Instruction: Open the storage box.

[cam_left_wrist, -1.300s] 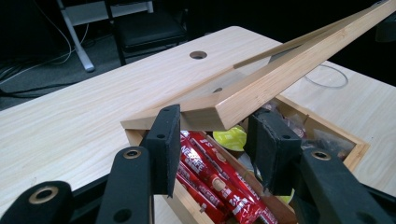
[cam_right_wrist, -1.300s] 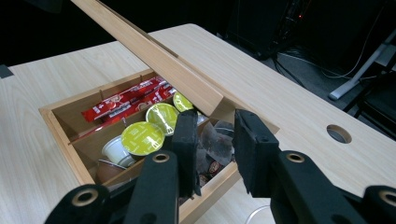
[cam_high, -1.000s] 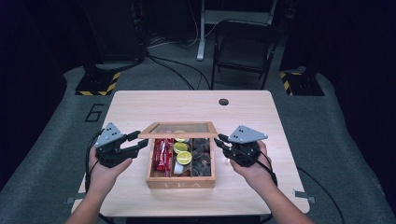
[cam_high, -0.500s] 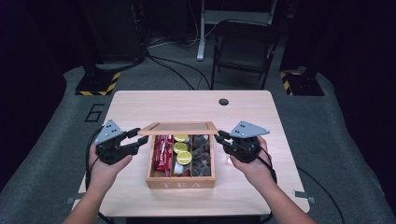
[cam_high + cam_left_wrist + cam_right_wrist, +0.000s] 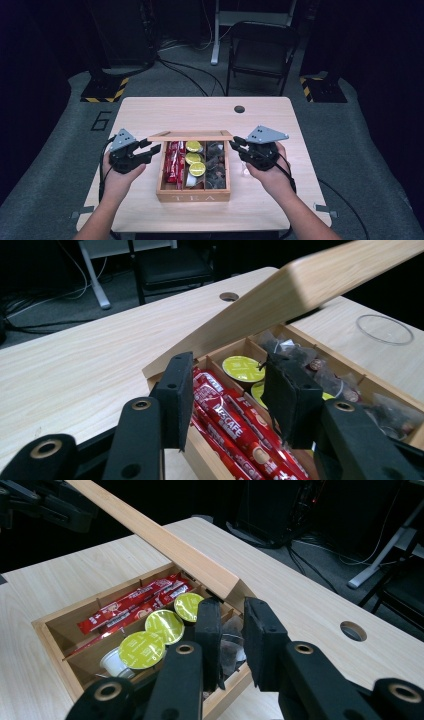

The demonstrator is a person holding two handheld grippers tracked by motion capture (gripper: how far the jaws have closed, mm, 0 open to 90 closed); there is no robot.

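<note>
Box [image 5: 194, 192]: a wooden tea box near the front middle of the table [image 5: 150, 112], with "TEA" on its front wall; in the high view it lies between the two grippers.
Lid [image 5: 192, 135]: raised and hinged along the box's 12 o'clock edge, standing steeply; in the left gripper view it slants up over the box toward 2 o'clock.
Left gripper [image 5: 152, 149]: at 9 o'clock of the box, its tips at the box's far left corner just below the lid. In the left gripper view the jaws stand apart with nothing between them, released; whether a tip touches the wood I cannot tell.
Right gripper [image 5: 235, 145]: at 3 o'clock of the box, tips at the far right corner by the lid's end. In the right gripper view the jaws have a narrow gap between them and hold nothing; contact with the lid cannot be told.
Left compartment: red coffee sticks [image 5: 173, 161] lying lengthwise.
Middle compartment: three green-topped pods [image 5: 196, 169] in a row, with a white cup [image 5: 114, 663] at the 6 o'clock end.
Right compartment: dark tea bags [image 5: 216, 162] piled loosely.
Glass dish [image 5: 384, 329]: on the table past the box's right side, seen in the left gripper view.
Hole [image 5: 239, 109]: round, in the table at 1 o'clock of the box.
Chair [image 5: 260, 52]: beyond the table at 12 o'clock.
</note>
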